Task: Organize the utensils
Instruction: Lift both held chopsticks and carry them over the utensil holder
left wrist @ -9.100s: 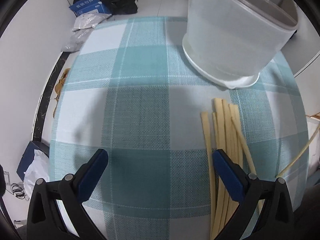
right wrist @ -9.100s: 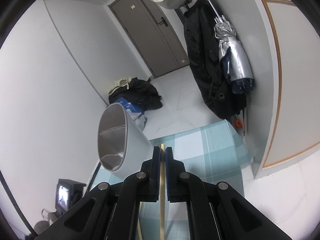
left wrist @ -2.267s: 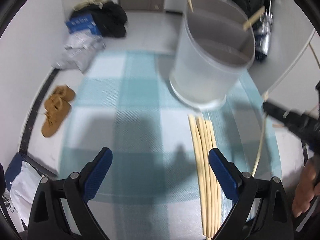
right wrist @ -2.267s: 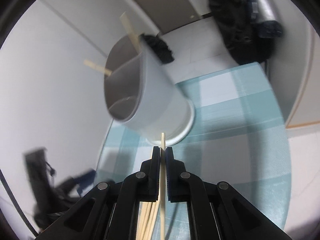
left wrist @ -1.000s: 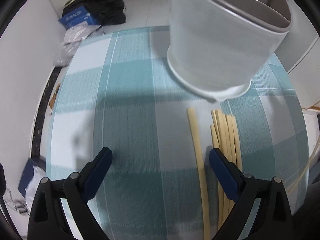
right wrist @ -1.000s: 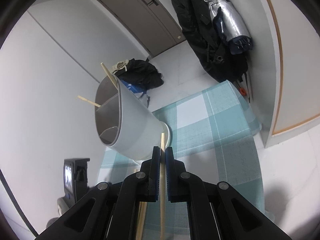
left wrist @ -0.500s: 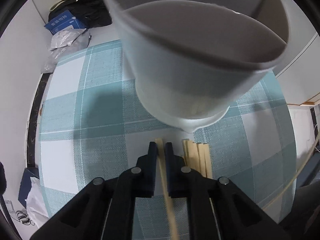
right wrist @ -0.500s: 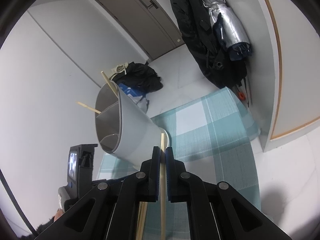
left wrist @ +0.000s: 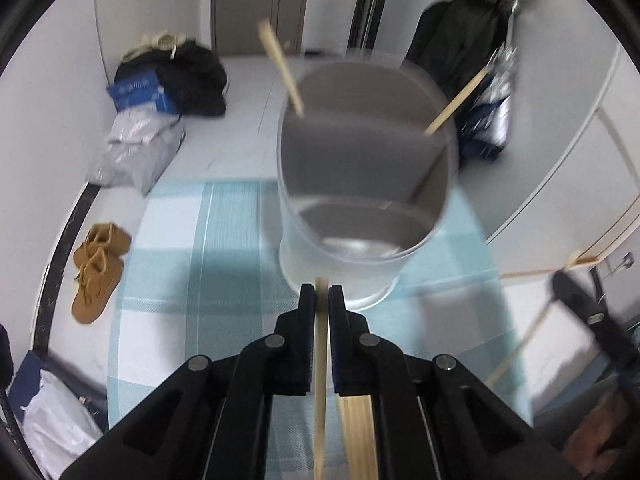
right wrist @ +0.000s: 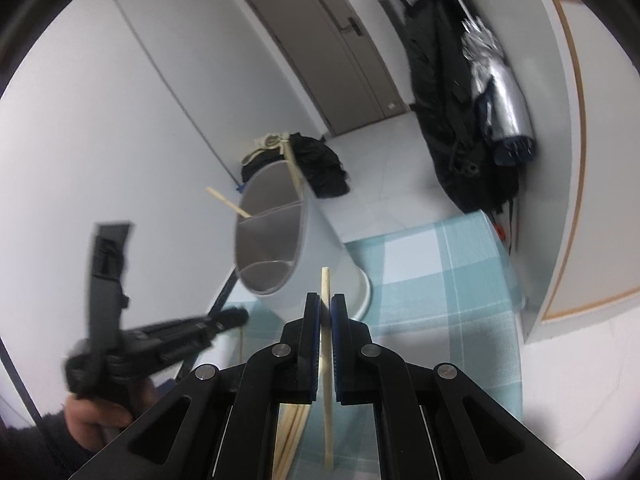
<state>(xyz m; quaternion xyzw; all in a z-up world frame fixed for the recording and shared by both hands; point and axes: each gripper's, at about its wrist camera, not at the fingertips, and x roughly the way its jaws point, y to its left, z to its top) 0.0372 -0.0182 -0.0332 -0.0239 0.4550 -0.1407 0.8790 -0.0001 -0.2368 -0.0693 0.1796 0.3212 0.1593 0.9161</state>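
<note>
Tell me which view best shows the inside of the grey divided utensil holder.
The left wrist view: it looks down into the grey divided utensil holder, showing partitions and two chopsticks leaning out. The right wrist view shows the holder smaller, from the side, its opening foreshortened.

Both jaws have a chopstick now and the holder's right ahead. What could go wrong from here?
1. The left gripper pinches its chopstick near the tip, so the long tail may swing or slip.
2. Two chopsticks already lean out over the holder rim; a new one could knock them.
3. The right gripper, also shut on a chopstick, is close by, so the sticks might cross near the holder.
</note>
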